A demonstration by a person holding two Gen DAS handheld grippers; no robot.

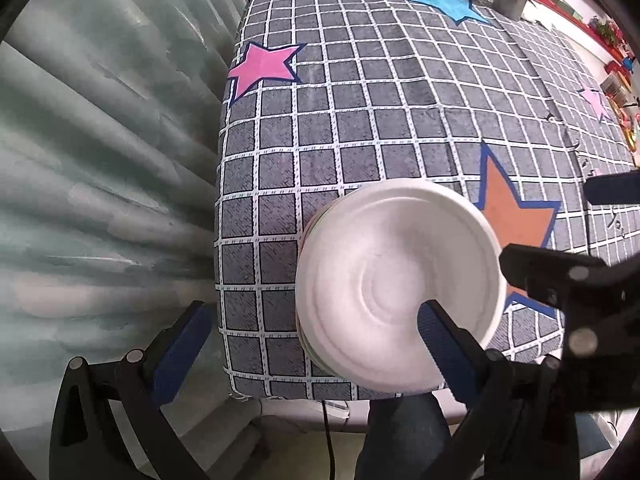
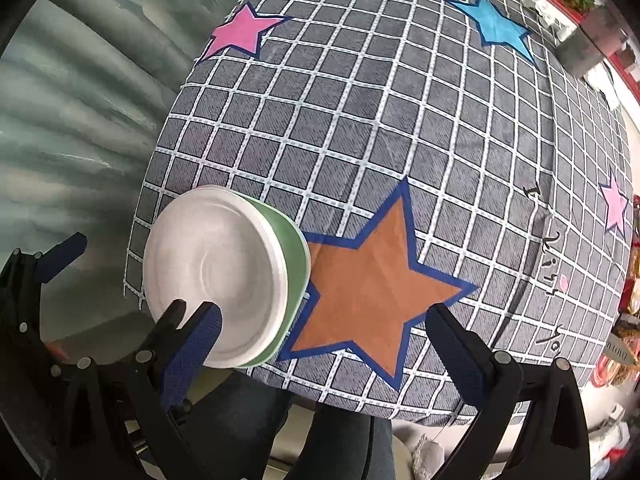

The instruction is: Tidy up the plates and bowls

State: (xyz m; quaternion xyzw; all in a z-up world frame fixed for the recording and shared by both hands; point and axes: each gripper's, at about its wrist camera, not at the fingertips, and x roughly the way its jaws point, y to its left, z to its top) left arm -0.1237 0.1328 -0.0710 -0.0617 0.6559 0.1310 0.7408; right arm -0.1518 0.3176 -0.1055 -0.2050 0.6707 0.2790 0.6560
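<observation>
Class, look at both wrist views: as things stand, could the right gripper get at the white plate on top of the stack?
Probably yes. The right gripper is open and empty, and the white plate lies just to its left on the green dish, top uncovered. The left gripper, also open, crowds the plate's near edge.

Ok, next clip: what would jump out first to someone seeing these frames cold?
Probably the white plate topping a small stack with a green dish beneath it, at the near left corner of the table. Next, the grey checked tablecloth with its big orange star just right of the stack, plus pink and blue stars farther back. Both tongs, left and right, hang open and empty.
</observation>
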